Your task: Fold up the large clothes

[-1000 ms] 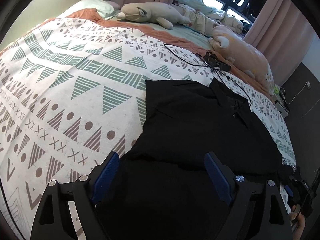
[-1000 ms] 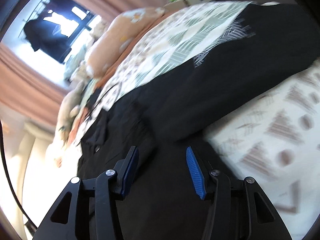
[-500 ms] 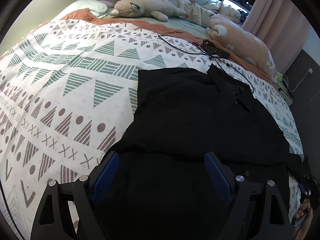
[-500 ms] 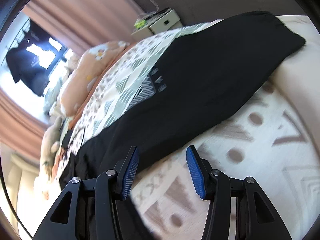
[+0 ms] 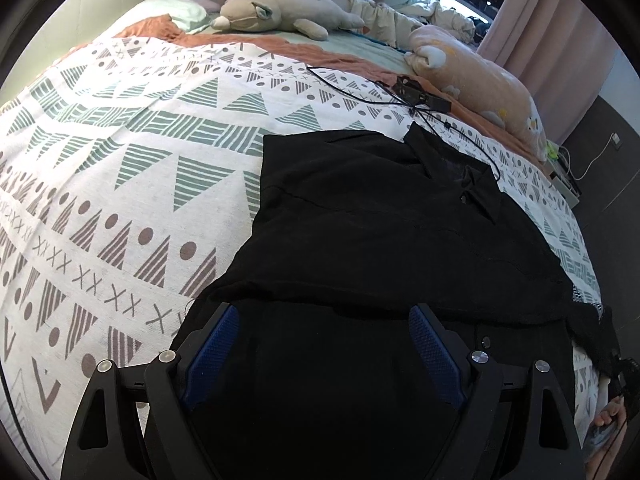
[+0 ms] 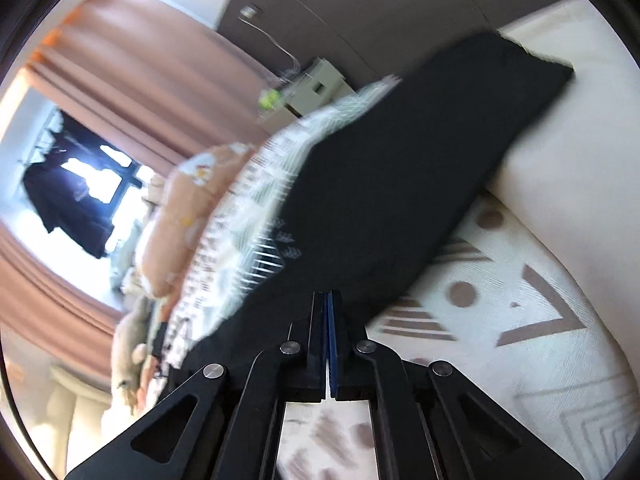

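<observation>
A black collared shirt (image 5: 380, 232) lies spread on the patterned bedspread (image 5: 120, 160), collar toward the pillows. My left gripper (image 5: 322, 312) hovers open over the shirt's lower part, with black cloth between and below its blue pads and no grip on it. In the right wrist view a long black sleeve (image 6: 400, 180) runs across the bed edge. My right gripper (image 6: 328, 296) is shut at the near end of that sleeve, and the cloth seems pinched between its pads. The view is blurred.
Near the pillows lie a grey plush toy (image 5: 280, 12) and a peach plush toy (image 5: 472, 76). A black cable with a small device (image 5: 416, 94) sits just past the collar. A nightstand (image 6: 312, 88) stands by the wall. A hand (image 5: 608, 420) shows at lower right.
My right gripper has gone from open to shut at the sleeve while swinging along it toward the bed edge. The left gripper stayed open and drifted slightly back over the shirt.
</observation>
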Demonstrator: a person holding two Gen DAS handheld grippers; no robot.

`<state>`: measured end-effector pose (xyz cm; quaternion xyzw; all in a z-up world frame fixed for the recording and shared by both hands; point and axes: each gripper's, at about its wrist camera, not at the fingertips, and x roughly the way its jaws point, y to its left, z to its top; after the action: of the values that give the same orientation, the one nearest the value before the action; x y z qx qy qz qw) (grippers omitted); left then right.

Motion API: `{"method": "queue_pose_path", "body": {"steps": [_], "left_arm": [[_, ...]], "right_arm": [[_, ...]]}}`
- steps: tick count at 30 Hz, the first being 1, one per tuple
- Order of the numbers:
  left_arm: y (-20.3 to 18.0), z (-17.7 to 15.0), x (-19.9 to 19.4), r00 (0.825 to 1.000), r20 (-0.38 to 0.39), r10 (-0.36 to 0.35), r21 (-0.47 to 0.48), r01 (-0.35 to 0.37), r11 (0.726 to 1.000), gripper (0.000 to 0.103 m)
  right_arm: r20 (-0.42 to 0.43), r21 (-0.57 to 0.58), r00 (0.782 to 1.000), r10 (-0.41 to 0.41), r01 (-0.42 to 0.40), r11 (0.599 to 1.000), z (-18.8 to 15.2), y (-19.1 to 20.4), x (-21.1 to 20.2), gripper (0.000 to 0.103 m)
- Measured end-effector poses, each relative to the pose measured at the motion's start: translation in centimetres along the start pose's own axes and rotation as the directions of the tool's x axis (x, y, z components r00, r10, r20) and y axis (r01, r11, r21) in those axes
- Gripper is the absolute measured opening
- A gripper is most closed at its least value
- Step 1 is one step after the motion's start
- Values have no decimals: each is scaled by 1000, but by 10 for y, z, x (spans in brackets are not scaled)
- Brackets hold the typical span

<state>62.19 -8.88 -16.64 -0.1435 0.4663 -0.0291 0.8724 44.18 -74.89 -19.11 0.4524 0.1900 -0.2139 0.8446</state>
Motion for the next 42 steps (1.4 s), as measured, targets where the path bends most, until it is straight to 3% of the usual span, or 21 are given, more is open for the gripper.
{"method": "queue_pose_path", "body": {"steps": [6,14,16,17,18,29,31,32,33,37,42], "left_arm": [[-4,-2,1,1000,-7,-6,4,6,1000,87],[-3,0,-4,1000,15,3,-2,-3,1000,87],[-3,0,-4,1000,16,7,0,-7,1000,88],[-4,-1,-4,1000,15,11,3,-11,1000,87],[-4,-1,-3,1000,14,14,6,-14,1000,87],[-9,-3,7,999,-3,39,29,-39,999,87],[-7,-2,8,999,-3,40,23,-40,999,88],[-6,-2,9,999,-4,42,20,-42,999,87],[-5,-1,9,999,-4,45,17,-45,999,87],[-4,-1,10,999,-8,45,6,-45,999,87],[-2,1,1,999,16,38,5,-38,999,88]], "right_arm": [[25,-104,997,79,-76,992,-4,45,-19,2],[-81,-26,996,-42,40,999,-4,6,1,5],[-96,14,994,-57,58,998,-1,-10,1,25],[-95,38,993,-70,74,997,1,-19,1,50],[-85,62,992,-89,95,994,2,-28,-1,62],[-24,117,992,-124,126,985,18,-69,18,59],[-9,89,991,-133,134,987,20,-66,21,47],[-7,58,992,-124,124,991,20,-64,23,14],[-33,47,994,-108,110,993,19,-64,27,4],[1,24,998,-58,58,998,20,-46,14,4],[47,-64,997,63,-60,996,22,15,-19,4]]}}
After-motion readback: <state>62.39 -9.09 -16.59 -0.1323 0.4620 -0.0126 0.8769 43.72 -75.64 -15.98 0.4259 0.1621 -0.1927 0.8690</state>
